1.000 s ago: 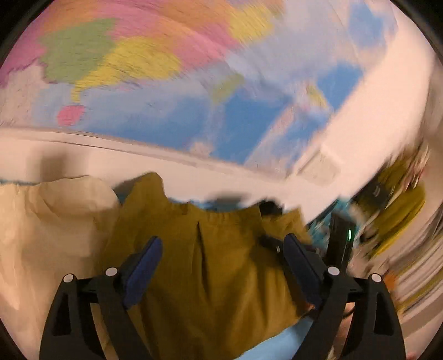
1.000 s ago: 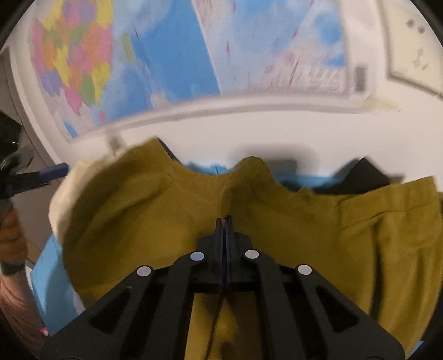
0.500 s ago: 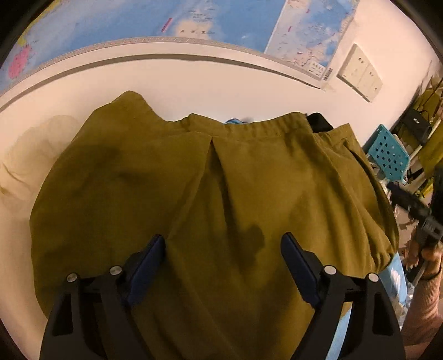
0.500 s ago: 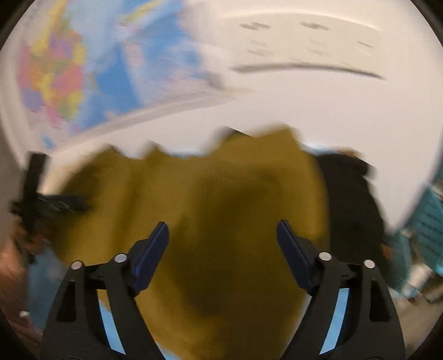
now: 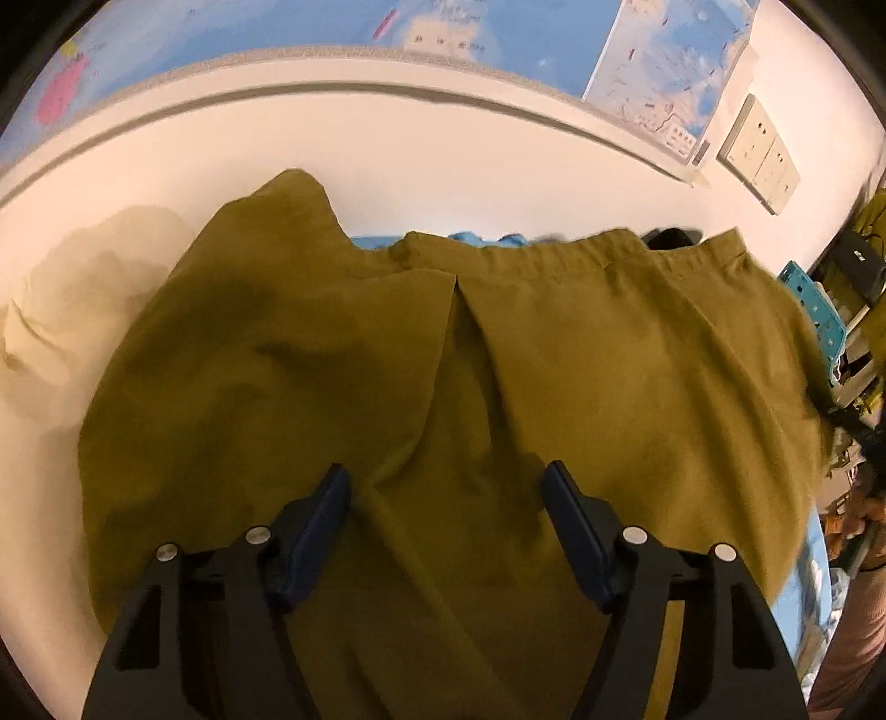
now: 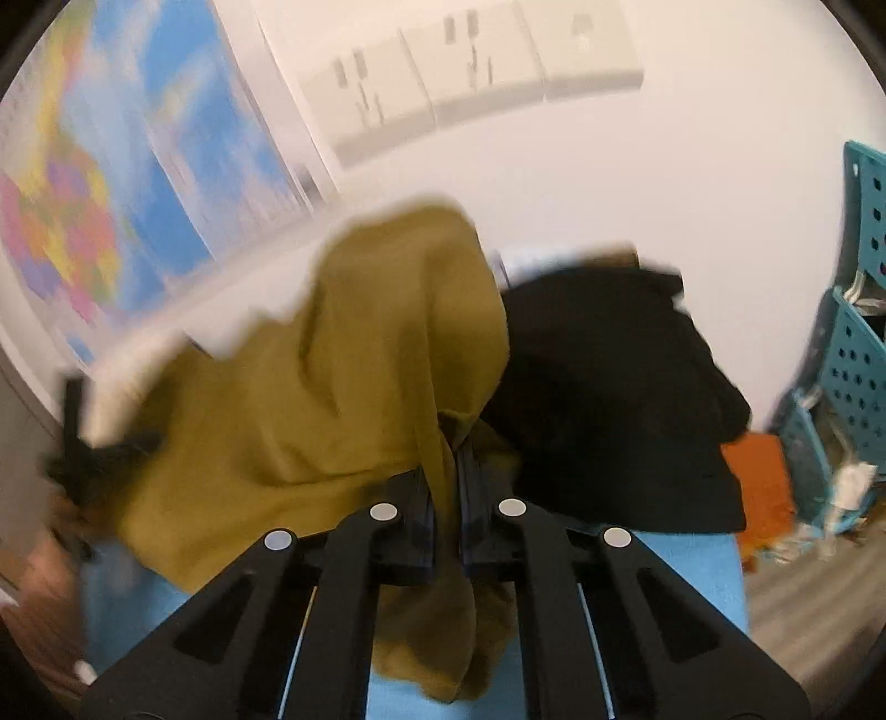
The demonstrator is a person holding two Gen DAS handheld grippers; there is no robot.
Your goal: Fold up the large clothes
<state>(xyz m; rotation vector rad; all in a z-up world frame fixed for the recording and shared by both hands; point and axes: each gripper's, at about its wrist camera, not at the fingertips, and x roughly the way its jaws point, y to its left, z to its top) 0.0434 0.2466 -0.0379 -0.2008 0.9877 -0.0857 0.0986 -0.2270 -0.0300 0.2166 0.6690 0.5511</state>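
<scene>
Large mustard-yellow trousers (image 5: 432, 354) lie spread over the blue table, waistband toward the wall. My left gripper (image 5: 446, 498) is open just above the cloth, its blue pads on either side of the centre seam, holding nothing. In the right wrist view the same trousers (image 6: 343, 376) are bunched up, and my right gripper (image 6: 449, 471) is shut on a fold of the mustard cloth that hangs down between the jaws.
A black garment (image 6: 603, 387) lies right of the trousers. A cream garment (image 5: 61, 310) lies at the left. Teal perforated crates (image 6: 853, 343) stand at the right by the floor. The blue table (image 6: 686, 570) shows below. A map (image 5: 387, 22) hangs on the wall.
My right gripper was open half a second ago and has now shut on a fold of the trousers near the black garment. My left gripper has stayed open over the cloth.
</scene>
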